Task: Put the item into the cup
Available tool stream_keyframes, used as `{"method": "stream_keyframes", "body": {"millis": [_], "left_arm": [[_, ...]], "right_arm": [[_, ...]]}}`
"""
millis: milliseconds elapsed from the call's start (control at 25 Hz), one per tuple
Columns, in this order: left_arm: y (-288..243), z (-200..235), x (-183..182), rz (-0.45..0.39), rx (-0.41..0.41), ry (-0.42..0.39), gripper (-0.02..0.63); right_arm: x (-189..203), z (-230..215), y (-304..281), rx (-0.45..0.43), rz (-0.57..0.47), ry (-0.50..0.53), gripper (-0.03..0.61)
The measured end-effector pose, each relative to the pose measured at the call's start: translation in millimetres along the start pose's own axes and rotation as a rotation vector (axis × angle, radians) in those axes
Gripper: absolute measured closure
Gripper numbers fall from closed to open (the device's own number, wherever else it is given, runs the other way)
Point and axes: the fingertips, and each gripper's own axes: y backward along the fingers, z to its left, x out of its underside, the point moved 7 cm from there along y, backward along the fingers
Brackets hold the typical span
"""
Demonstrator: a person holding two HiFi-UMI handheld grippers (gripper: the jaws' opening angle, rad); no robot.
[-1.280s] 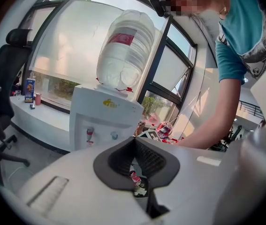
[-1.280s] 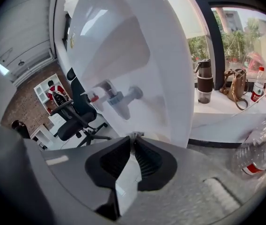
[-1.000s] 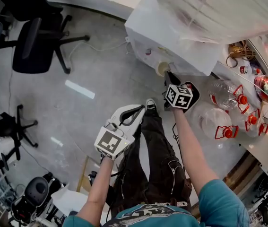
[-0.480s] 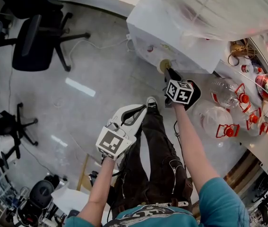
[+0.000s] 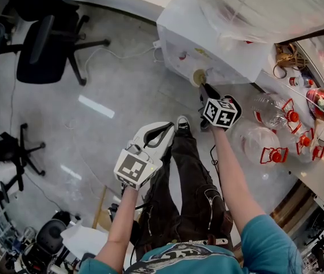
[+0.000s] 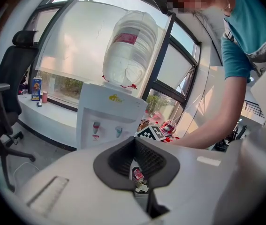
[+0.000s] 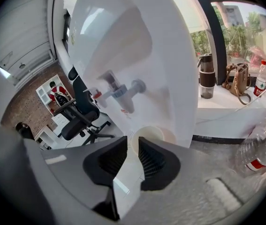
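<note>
The cup (image 5: 198, 76) is at the front of the white water dispenser (image 5: 207, 44), below its taps (image 7: 123, 93), mouth upward and held off the floor (image 5: 122, 84). The right gripper (image 5: 207, 90) pinches it: in the right gripper view its black fingers (image 7: 154, 159) press from both sides on the cup's wall, with the rim (image 7: 150, 134) just past their tips. The right arm (image 5: 230, 176) stretches forward, nearly straight, toward the dispenser. The left arm (image 5: 120, 221) is bent and drawn nearer the body, beside the dark trousers (image 5: 193, 193), so the left gripper (image 5: 163, 131) hangs well short of the cup, pointing at the dispenser. Its fingers (image 6: 118, 158) are pressed together on the item (image 6: 137, 176), a small packet with red print, wedged low between them
</note>
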Motion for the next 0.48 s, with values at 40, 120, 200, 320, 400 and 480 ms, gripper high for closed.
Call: {"method": "stream_keyframes", "body": {"millis": [40, 120, 200, 320, 400, 480], "left_arm": [[1.4, -1.6, -3.5, 0.002, 0.0, -0.003, 0.602], [3.8, -5.3, -6.2, -0.008, 0.007, -0.011, 0.601], [7.3, -8.9, -7.4, -0.02, 0.016, -0.022, 0.601], [14.9, -16.4, -14.8, -0.027, 0.028, -0.036, 0.601], [20.0, -22.4, -20.7, -0.028, 0.038, -0.049, 0.601], [25.6, -25.7, -25.4, -0.024, 0.044, -0.064, 0.601]], "right_arm": [[-0.6, 2.7, 5.7, -0.009, -0.005, -0.007, 0.502], [-2.6, 7.8, 17.7, -0.024, -0.016, -0.017, 0.502], [-5.8, 14.3, 29.6, -0.039, -0.026, -0.016, 0.502], [-12.4, 28.2, 49.2, -0.071, -0.038, 0.004, 0.502], [-18.9, 37.8, 63.5, -0.095, -0.051, 0.019, 0.502], [-27.0, 48.1, 77.6, -0.115, -0.069, 0.032, 0.502]]}}
